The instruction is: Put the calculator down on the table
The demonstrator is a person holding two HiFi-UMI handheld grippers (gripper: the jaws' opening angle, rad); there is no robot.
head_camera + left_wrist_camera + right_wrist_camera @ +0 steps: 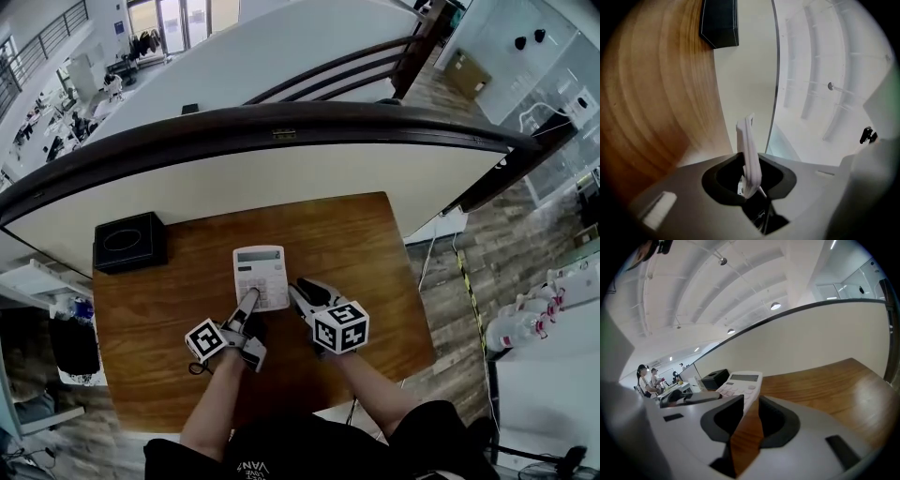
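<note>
Calculator, white flat plastic (261,274), is pinched at its near edge by the left gripper (250,300), perhaps touching the brown wooden table (361,253). It is probably light, stiff and slippery. Right gripper (300,289) is parted, empty.

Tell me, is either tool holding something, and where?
The left gripper pinches the calculator by its near edge; the right gripper holds nothing.

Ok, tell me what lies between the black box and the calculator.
Nothing but bare wooden table lies between the black box and the calculator; the head view shows it.
</note>
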